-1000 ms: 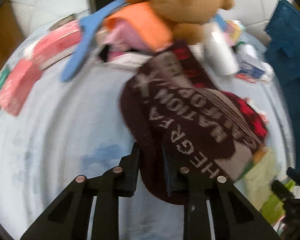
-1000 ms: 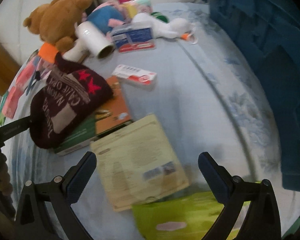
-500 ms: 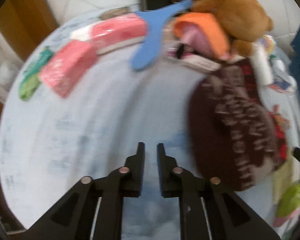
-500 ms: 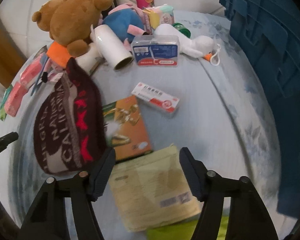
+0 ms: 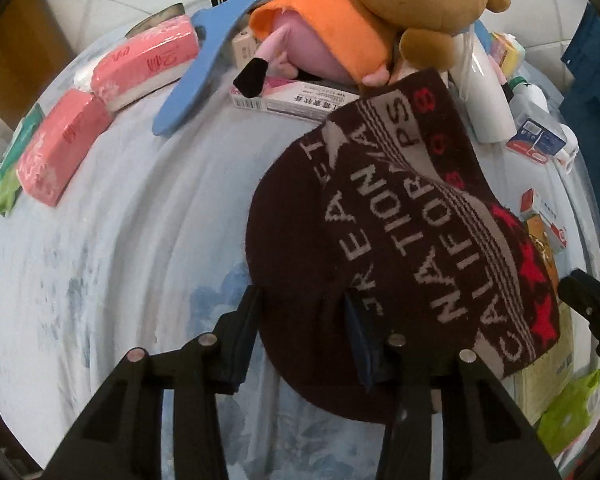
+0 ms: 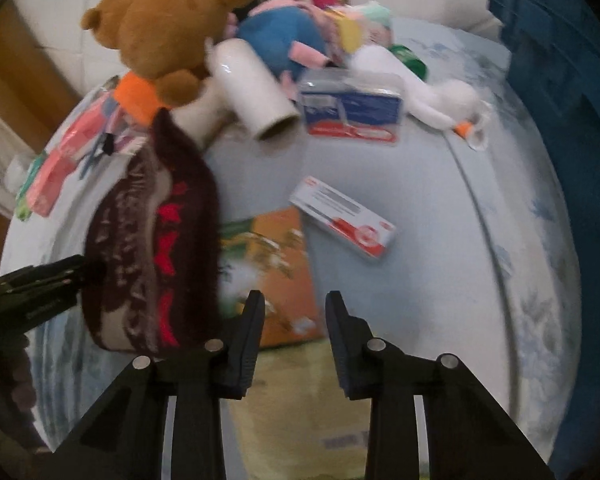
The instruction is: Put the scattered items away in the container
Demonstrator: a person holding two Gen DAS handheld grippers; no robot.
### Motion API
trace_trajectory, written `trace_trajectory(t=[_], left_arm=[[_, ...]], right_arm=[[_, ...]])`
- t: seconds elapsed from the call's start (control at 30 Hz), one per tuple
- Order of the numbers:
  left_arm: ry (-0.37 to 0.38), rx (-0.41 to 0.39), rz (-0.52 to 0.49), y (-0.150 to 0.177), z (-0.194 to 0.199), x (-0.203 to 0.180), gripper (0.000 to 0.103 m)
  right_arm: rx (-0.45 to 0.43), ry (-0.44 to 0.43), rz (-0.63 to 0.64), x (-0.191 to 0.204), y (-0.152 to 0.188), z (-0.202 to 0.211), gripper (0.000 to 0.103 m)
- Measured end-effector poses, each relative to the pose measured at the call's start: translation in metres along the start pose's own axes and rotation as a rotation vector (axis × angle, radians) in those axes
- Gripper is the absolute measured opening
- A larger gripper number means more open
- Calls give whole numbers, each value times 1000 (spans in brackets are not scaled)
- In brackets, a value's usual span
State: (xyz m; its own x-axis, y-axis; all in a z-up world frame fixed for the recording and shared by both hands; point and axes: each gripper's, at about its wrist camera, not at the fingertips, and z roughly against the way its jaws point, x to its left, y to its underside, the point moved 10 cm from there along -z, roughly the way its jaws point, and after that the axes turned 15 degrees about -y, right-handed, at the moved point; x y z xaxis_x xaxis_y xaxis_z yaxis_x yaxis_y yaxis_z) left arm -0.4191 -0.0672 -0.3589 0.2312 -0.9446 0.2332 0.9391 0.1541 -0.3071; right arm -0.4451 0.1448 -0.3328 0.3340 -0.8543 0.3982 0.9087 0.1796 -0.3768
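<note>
A dark brown knit beanie [image 5: 400, 220] with pale lettering and red stars lies on the light blue bedspread. My left gripper [image 5: 300, 296] points down at its near edge. Its jaws are opening, the brim's fabric sits between them, and the pads do not squeeze it. In the right wrist view the beanie [image 6: 152, 240] looks blurred and humped over an orange box [image 6: 276, 264]. My right gripper [image 6: 294, 296] hovers over that box's near edge, jaws closing with a gap still showing. A pale yellow packet [image 6: 292, 408] lies under its fingers. The blue crate [image 6: 560, 80] stands at the right.
A brown teddy bear [image 6: 172, 24], a white roll [image 6: 256, 88], a blue-and-white box [image 6: 352, 108], a white plush duck [image 6: 440, 100] and a red-and-white carton [image 6: 344, 220] lie beyond. Two pink packs [image 5: 144, 64] and a blue plastic paddle [image 5: 204, 64] sit at the left.
My left gripper let go of the beanie, swung left, then came back over its edge with wider jaws. My right gripper's jaws narrowed from wide open and moved forward over the yellow packet.
</note>
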Motion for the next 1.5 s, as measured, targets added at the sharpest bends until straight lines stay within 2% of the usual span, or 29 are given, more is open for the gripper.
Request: trace_trajectory(t=[0.1,0.2,0.23,0.27,0.33,0.43,0.57,0.63,0.7,0.77,0.83,1.0,1.17,1.23,1.27,1.3,1.33,1.37,1.4,1.47,1.5], left_arm=[[-4,-5,-3,2,2,8,39],[-23,-2,5,4,-1,27,39],[-41,0,8,5,-3,36,38],[-92,0,7,6,-6,49,33],[-179,10,11,8,-15,77,32],[-175,38,70,17,-20,117,31],[-155,0,94,18,-4,146,32],[-154,-22,89,17,6,154,34],[-147,-39,74,16,11,158,53],[-129,-59,53,15,17,152,59],[-95,-69,21,14,21,137,59],[2,-91,-81,31,26,83,59],[33,-77,-137,58,31,41,59],[31,-72,-136,64,34,31,59],[35,-71,-131,67,37,28,59],[42,-76,-124,68,43,25,59],[54,-83,-120,68,48,23,59],[66,-94,-118,68,54,19,62],[65,-108,-124,68,58,15,76],[55,-134,-137,69,65,6,96],[31,-137,-148,71,62,-1,97]], right_arm=[[21,-10,24,15,-4,-17,31],[46,33,93,36,-4,-32,32],[55,9,102,47,-3,-36,32],[64,-10,113,58,-2,-40,32],[83,-25,143,82,2,-49,32],[112,-96,160,120,11,-66,32],[145,-229,158,176,25,-91,32],[150,-292,145,199,30,-98,32],[164,-370,125,218,37,-98,32],[170,-395,114,225,46,-97,32],[159,-331,98,214,54,-94,32],[136,-239,-8,164,85,-68,37],[101,-152,-78,117,113,-36,38],[84,-117,-87,98,118,-21,47],[77,-104,-86,92,117,-16,58],[70,-92,-85,86,117,-11,63],[64,-79,-85,79,116,-6,64],[58,-69,-84,73,115,-1,64],[52,-65,-85,68,113,3,64],[41,-66,-86,58,109,9,64],[37,-66,-85,55,107,10,65]])
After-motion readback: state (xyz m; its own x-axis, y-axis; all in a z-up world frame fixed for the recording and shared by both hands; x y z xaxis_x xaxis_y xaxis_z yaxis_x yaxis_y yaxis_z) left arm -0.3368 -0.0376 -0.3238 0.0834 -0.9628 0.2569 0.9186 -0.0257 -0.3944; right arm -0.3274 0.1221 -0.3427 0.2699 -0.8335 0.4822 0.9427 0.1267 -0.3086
